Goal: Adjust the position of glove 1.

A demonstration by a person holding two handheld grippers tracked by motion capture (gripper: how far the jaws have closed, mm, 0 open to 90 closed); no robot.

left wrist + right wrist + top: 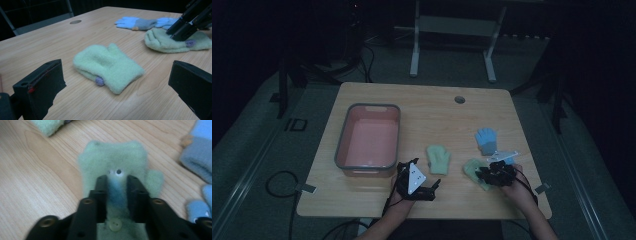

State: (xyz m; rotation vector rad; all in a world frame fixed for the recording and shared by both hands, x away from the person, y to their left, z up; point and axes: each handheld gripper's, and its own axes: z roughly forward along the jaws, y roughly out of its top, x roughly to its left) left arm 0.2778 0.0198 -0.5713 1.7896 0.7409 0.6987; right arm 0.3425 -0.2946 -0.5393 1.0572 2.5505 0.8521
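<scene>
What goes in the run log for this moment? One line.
right gripper: pinching green mitten | left gripper: open, facing second mitten | bin: empty

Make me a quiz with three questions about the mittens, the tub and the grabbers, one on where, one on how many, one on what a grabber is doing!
1. Where is the pink tub?
A. left part of the table
B. right edge
C. on the floor

2. How many green mittens lie there?
A. one
B. two
C. four

3. The right gripper is:
A. lifted high
B. pinching a green mittens' fold
C. inside the tub

Answers:
1 A, the high view shows it left of the mittens.
2 B, one mid-table, one under the right gripper.
3 B, its jaws squeeze fabric between them.
</scene>
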